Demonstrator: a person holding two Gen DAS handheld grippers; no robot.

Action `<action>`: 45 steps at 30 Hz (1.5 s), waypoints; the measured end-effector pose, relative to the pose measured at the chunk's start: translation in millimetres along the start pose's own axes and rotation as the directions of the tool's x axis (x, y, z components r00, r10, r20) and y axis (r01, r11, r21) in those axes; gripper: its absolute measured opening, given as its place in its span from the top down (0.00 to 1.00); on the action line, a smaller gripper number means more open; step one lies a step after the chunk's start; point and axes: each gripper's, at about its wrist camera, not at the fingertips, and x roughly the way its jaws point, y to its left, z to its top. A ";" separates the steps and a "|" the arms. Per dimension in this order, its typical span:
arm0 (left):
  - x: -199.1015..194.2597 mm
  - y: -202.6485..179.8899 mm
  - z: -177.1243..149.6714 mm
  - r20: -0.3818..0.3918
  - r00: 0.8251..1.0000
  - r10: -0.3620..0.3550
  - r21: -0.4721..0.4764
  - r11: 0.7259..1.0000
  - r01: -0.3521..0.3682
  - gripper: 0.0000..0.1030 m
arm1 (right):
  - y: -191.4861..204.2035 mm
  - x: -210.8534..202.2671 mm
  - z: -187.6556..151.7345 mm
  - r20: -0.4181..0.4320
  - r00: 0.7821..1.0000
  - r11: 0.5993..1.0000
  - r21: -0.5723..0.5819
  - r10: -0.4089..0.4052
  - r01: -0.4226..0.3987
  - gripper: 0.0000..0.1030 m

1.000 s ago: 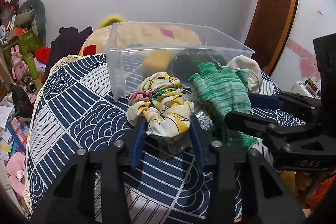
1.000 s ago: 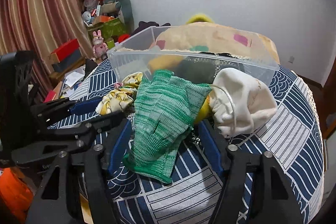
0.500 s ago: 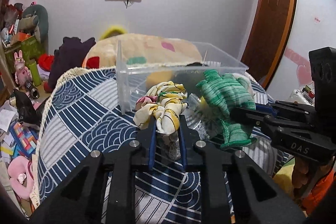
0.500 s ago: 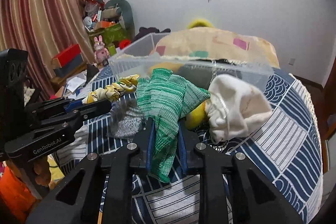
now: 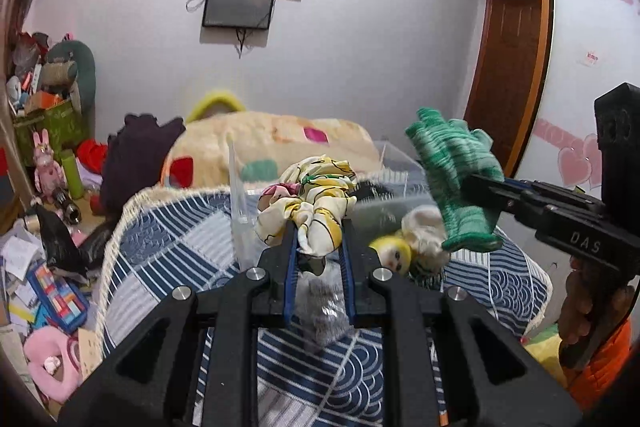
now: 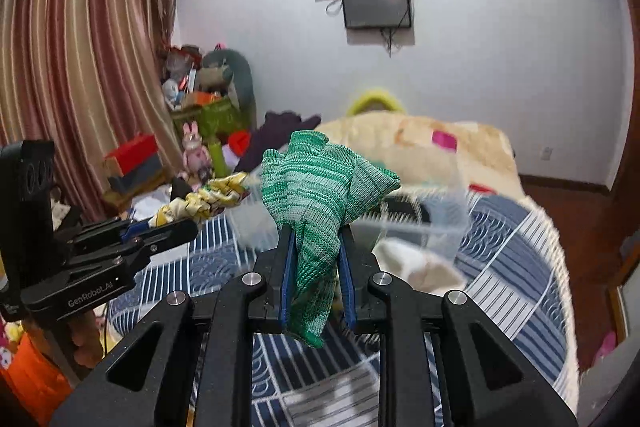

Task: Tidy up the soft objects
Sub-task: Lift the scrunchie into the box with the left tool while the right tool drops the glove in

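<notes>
My left gripper (image 5: 318, 227) is shut on a yellow patterned cloth (image 5: 316, 199) and holds it lifted above the blue patterned table cover (image 5: 168, 227). My right gripper (image 6: 314, 233) is shut on a green knitted glove (image 6: 316, 187), also lifted; the glove shows in the left wrist view (image 5: 456, 171) at the right. The clear plastic bin (image 6: 436, 227) stands behind both on the cover. A yellow-haired doll (image 5: 394, 253) with a white cloth (image 5: 424, 231) lies in front of the bin. A grey knit piece (image 5: 324, 311) lies under my left gripper.
A cream blanket with coloured patches (image 5: 272, 143) lies behind the bin. Toys, boxes and papers clutter the floor at the left (image 5: 44, 267). A curtain (image 6: 72, 67) hangs at the left. A wooden door (image 5: 504, 75) stands at the right.
Both grippers closed on their items and lifted them off the table. The doll and the white cloth, earlier partly under the glove, are now uncovered.
</notes>
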 end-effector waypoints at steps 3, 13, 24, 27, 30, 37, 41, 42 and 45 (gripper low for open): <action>1.1 1.5 9.7 0.024 1.000 0.009 0.008 1.000 -0.009 0.82 | -2.5 -3.9 9.8 0.037 0.999 1.000 -0.008 -0.020 0.020 0.83; 28.0 9.0 31.4 0.034 0.998 0.044 0.026 0.999 -0.045 0.82 | -18.8 10.9 30.1 0.068 0.992 0.993 -0.027 -0.111 0.113 0.83; 79.1 22.1 39.6 -0.055 0.997 0.058 0.010 0.998 -0.057 0.82 | -38.4 30.6 40.9 0.045 0.971 0.970 -0.062 -0.233 0.235 0.83; 94.6 21.1 38.9 -0.089 0.994 0.060 0.023 0.998 -0.059 0.82 | -41.7 39.2 38.6 0.021 0.966 0.963 -0.082 -0.256 0.257 0.83; 109.7 20.9 35.9 -0.119 0.989 0.086 0.029 0.996 -0.083 0.82 | -45.8 49.5 34.2 -0.005 0.963 0.958 -0.101 -0.271 0.269 0.83; 136.6 21.8 28.0 -0.184 0.977 0.106 0.037 0.994 -0.101 0.82 | -56.1 77.2 31.7 -0.083 0.961 0.958 -0.132 -0.265 0.253 0.83; 139.5 23.3 25.7 -0.183 0.975 0.127 0.038 0.992 -0.122 0.81 | -62.2 83.8 28.0 -0.127 0.956 0.960 -0.138 -0.263 0.246 0.83; 140.3 23.7 26.1 -0.184 0.974 0.128 0.038 0.992 -0.123 0.81 | -62.3 84.3 27.2 -0.135 0.956 0.960 -0.140 -0.262 0.244 0.83; 141.7 26.0 26.4 -0.202 0.973 0.111 0.020 0.994 -0.109 0.77 | -60.5 87.1 25.0 -0.173 0.950 0.959 -0.160 -0.259 0.233 0.82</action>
